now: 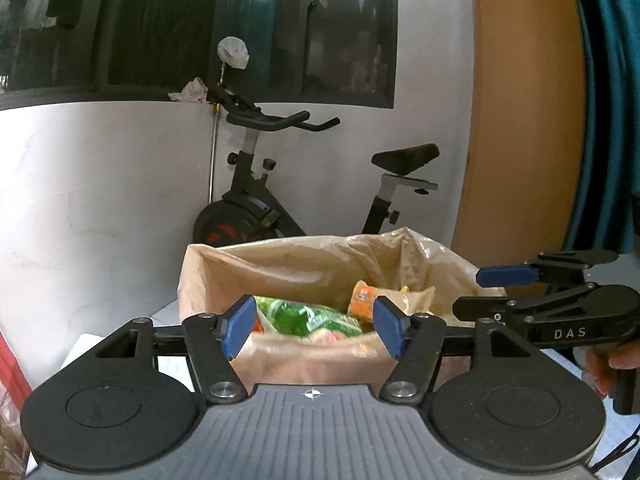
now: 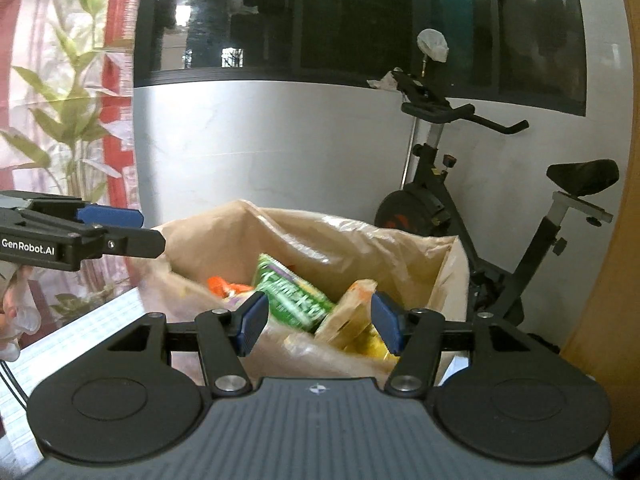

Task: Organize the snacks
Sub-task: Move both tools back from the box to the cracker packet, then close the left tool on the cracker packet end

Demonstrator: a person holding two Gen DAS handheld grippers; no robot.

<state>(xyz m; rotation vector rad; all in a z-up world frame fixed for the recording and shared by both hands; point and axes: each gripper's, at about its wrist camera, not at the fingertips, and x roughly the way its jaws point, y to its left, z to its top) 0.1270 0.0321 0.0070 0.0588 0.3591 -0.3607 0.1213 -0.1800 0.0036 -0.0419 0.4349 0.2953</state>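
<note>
An open beige plastic bag (image 1: pixel 304 264) stands on a white table (image 1: pixel 166 314) and holds several snack packets. A green packet (image 1: pixel 308 318) and an orange one (image 1: pixel 362 300) lie inside. My left gripper (image 1: pixel 316 326) is open at the bag's near rim, with nothing pressed between its blue pads (image 1: pixel 240 328). My right gripper (image 1: pixel 486 292) hovers open at the bag's right side. In the right wrist view the bag (image 2: pixel 360 248) shows the green packet (image 2: pixel 296 300), an orange packet (image 2: pixel 222 286) and a tan-yellow one (image 2: pixel 352 316). There my right gripper (image 2: pixel 319 326) is open, and the left gripper (image 2: pixel 152 230) hangs open at the left.
An exercise bike (image 1: pixel 256 208) stands behind the bag against a white wall below a dark window (image 1: pixel 160 28). A wooden panel (image 1: pixel 520 120) rises at the right. A plant (image 2: pixel 68 120) and a red frame are at the left. A person's hand (image 1: pixel 600 364) holds the right gripper.
</note>
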